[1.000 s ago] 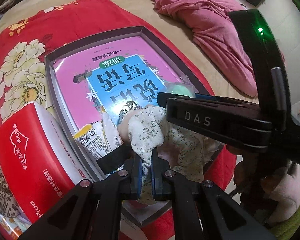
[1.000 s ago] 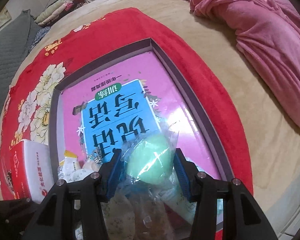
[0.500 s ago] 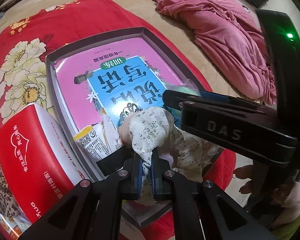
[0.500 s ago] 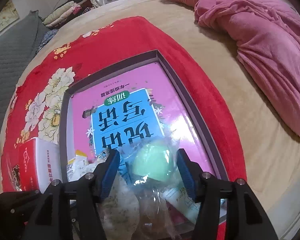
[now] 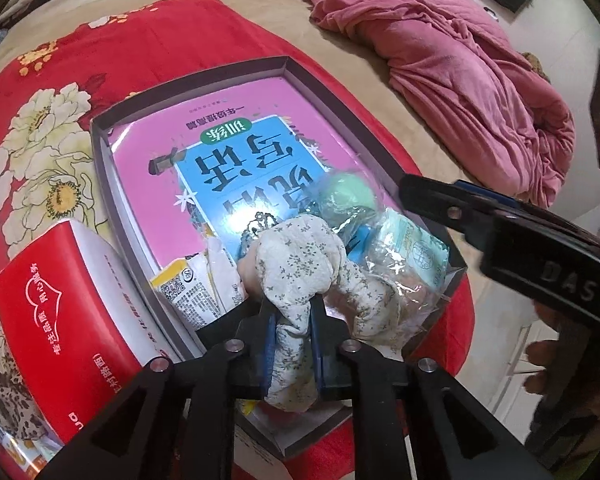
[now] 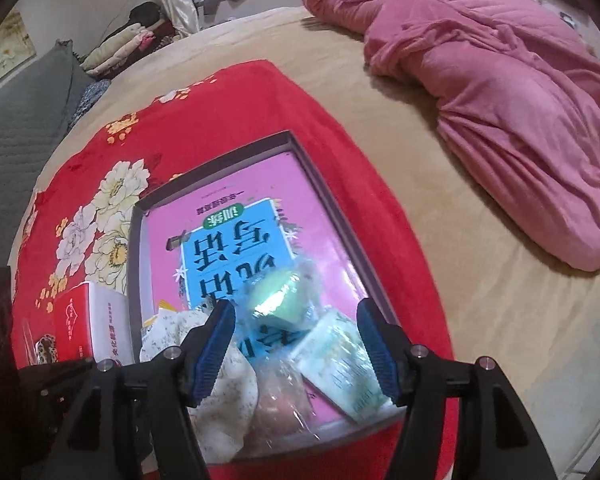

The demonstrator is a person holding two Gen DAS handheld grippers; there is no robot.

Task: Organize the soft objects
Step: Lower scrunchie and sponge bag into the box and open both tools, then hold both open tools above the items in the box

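A grey shallow box [image 5: 100, 168] holds a pink and blue book [image 5: 236, 148]. My left gripper [image 5: 292, 316] is shut on a floral cloth toy [image 5: 300, 264] at the box's near end. A green ball in clear wrap [image 5: 346, 196] lies on the book beside a pale green packet [image 5: 414, 246]. My right gripper [image 6: 296, 332] is open and raised above the ball [image 6: 278, 298], not touching it; it shows at the right in the left wrist view [image 5: 500, 220]. The toy [image 6: 224, 384] and packet [image 6: 340, 364] show below it.
A red tissue box [image 5: 60, 320] stands left of the grey box, with a yellow snack packet [image 5: 188, 292] inside the box near it. All rest on a red floral blanket [image 5: 100, 48] on a tan bed. A pink quilt [image 6: 500, 92] lies at the right.
My right gripper has opened wider, let go of the green ball and pulled up and back. The ball now lies on the book. My left gripper still grips the cloth toy.
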